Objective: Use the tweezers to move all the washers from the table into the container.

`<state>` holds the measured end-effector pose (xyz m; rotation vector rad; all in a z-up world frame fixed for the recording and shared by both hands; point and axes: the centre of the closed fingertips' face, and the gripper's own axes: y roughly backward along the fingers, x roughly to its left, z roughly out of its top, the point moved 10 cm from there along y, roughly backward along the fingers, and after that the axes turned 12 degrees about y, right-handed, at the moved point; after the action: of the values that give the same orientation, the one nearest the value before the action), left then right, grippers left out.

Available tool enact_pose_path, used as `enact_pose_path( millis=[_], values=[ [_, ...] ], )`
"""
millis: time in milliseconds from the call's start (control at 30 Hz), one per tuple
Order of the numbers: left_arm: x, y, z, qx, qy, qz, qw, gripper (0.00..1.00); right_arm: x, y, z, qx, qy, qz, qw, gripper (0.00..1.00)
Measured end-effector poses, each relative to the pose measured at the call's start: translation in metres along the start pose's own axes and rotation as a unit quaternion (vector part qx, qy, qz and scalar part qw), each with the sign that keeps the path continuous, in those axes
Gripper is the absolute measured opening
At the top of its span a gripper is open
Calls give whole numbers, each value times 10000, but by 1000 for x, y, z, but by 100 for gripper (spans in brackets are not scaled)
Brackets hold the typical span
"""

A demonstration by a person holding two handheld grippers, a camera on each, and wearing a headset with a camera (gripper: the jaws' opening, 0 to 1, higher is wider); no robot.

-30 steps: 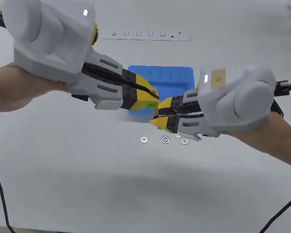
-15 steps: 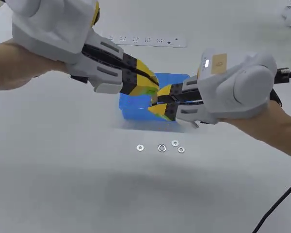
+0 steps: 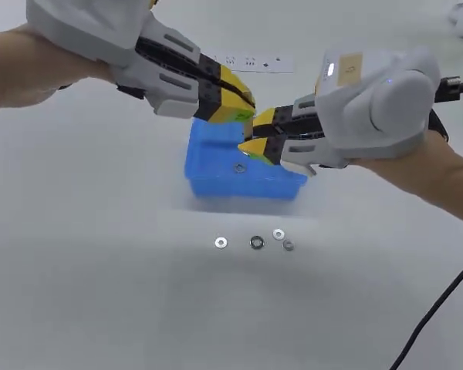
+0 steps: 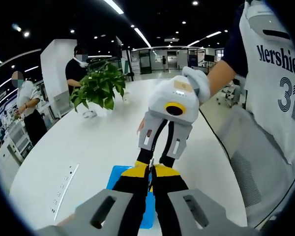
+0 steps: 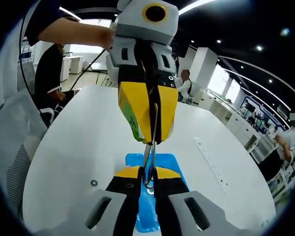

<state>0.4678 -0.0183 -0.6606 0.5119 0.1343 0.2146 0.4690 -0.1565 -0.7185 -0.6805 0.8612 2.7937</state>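
Note:
The blue container point(image 3: 216, 179) sits mid-table, and one washer point(image 3: 239, 168) shows against its inside. Several washers point(image 3: 256, 242) lie in a short row on the white table in front of it. My left gripper point(image 3: 243, 110) reaches in from the upper left and my right gripper point(image 3: 253, 139) from the right, tips almost meeting above the container. In the right gripper view the thin metal tweezers point(image 5: 151, 147) run from the left gripper point(image 5: 151, 138) down into the right gripper point(image 5: 147, 173). Both are shut on the tweezers. I cannot tell whether the tweezer tips hold anything.
A white strip with printed marks point(image 3: 251, 59) lies behind the container. A black cable point(image 3: 436, 312) trails off at the right. A potted plant point(image 4: 99, 87) stands at the table's far end, with people point(image 4: 25, 105) beyond it. One washer point(image 5: 94, 183) lies left of the container.
Both grippers, with the tweezers, have moved from just above the washer row to over the blue container. A washer now shows in the container. The head camera has also shifted.

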Motion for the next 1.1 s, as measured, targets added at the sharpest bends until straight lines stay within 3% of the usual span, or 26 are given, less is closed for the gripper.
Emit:
enact_pose_path(
  millis=[367,567,867,1100],
  values=[
    [22,-23,-14,60,147,0,9999,7,-8,-15,-29,103,-175,60,9998,10],
    [35,-36,-28,143,315,-60,9994,7,-8,-26,-46,201,-303,202,9991,10],
    [42,-50,-42,205,495,-133,9985,7,-6,-39,-66,321,-461,354,9978,10],
    [44,-55,-47,223,542,-163,9981,7,-3,-39,-70,401,-522,386,9971,10]
  ],
)
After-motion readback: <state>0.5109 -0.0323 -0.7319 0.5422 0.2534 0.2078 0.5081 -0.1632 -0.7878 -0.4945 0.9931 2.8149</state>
